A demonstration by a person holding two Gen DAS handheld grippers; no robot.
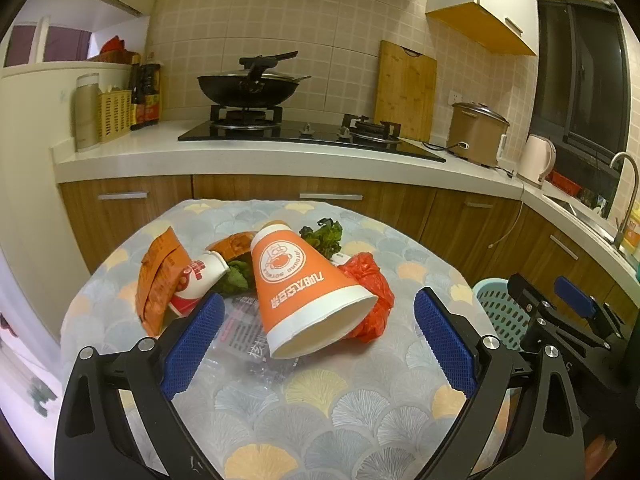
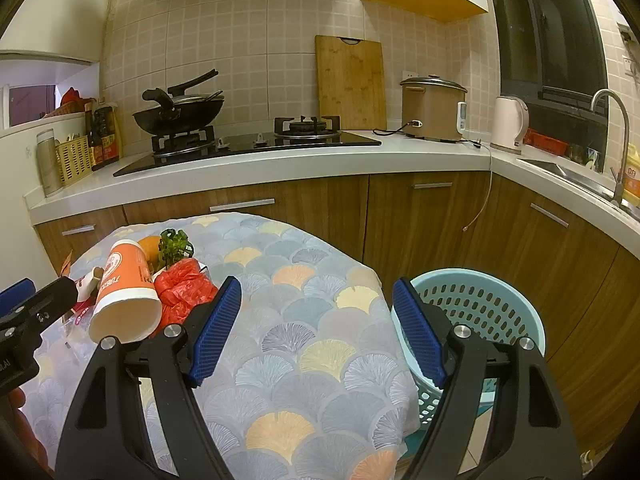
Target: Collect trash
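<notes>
I stand in a kitchen, before a table (image 2: 304,312) with a fan-pattern cloth. My left gripper (image 1: 316,340) and my right gripper (image 2: 316,328) are both spread wide, holding nothing. The trash, with an orange paper cup (image 1: 308,292) on its side, lies on the table; a blue basket (image 2: 480,308) stands beside it.

Scallop-patterned table (image 1: 320,400) under heaped trash (image 1: 304,280)

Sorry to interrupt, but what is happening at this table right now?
A person holds two grippers over a table of trash. The left gripper, open, faces the tipped orange cup beside a red plastic bag. The right gripper, open and empty, hangs near the blue basket. Nothing is picked up yet.
</notes>
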